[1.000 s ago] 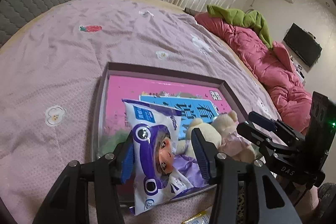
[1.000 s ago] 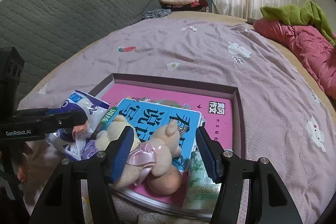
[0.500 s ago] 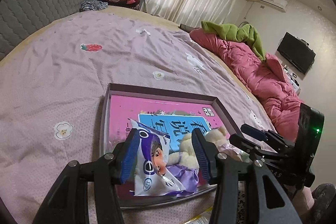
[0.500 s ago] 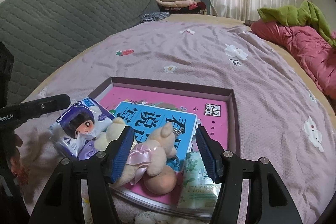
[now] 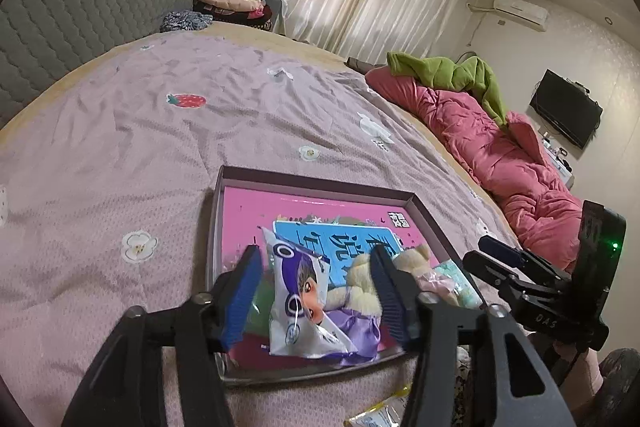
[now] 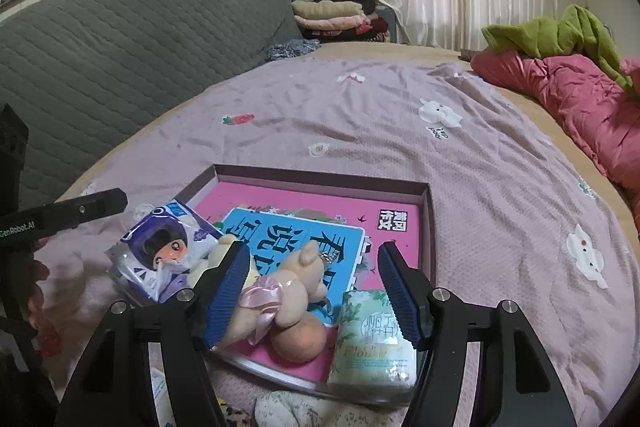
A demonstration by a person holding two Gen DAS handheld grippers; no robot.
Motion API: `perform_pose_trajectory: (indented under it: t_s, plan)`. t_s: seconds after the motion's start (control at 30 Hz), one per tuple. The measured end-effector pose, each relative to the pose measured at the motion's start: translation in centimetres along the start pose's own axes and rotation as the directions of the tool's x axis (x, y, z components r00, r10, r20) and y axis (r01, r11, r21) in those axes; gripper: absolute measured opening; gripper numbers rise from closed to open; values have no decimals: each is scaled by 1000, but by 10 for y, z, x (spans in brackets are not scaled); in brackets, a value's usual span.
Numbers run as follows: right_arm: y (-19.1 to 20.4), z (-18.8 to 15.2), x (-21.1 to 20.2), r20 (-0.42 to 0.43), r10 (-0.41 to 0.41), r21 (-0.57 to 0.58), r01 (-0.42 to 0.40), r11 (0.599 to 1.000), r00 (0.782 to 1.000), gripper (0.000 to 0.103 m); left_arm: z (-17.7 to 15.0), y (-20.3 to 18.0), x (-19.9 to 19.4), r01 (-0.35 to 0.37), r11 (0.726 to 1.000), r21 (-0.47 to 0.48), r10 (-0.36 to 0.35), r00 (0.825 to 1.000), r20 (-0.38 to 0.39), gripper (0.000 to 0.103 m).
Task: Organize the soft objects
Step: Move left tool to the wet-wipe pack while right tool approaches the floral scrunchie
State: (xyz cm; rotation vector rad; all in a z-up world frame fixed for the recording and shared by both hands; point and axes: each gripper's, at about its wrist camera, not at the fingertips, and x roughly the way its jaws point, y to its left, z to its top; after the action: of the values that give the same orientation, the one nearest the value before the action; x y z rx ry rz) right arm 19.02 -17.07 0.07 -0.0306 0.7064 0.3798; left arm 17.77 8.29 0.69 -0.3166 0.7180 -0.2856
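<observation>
Both grippers (image 5: 316, 297) (image 6: 312, 291) point downward at tray (image 6: 426, 219), jaws opening.

A bed (image 6: 400, 131) under a mauve patterned sheet carries a shallow tray (image 6: 320, 179) near its near edge and a crumpled pink quilt (image 5: 500, 163) along one side.

Left gripper (image 5: 316, 291), right gripper (image 6: 312, 287): jaws opening, unclamped.
</observation>
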Motion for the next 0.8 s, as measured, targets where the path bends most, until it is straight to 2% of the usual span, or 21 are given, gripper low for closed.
perform_pose_trajectory:
  t_s: [0.37, 0.63, 0.8]
  plan:
    - [-16, -10, -13, -10, -16, 52, 16, 999, 1000, 70, -14, -11, -13, -1, 1000, 29, 1, 1000, -9, 63]
    - [-11, -17, -26, -6, -13, 50, 13, 999, 1000, 70, -32, -15, -19, 16, 1000, -6, -16, 998, -64, 63]
    - [-6, -24, -34, -13, -19, 38, 19, 999, 1000, 70, -43, -26, -24, -12, 1000, 28, 14, 996, -85, 63]
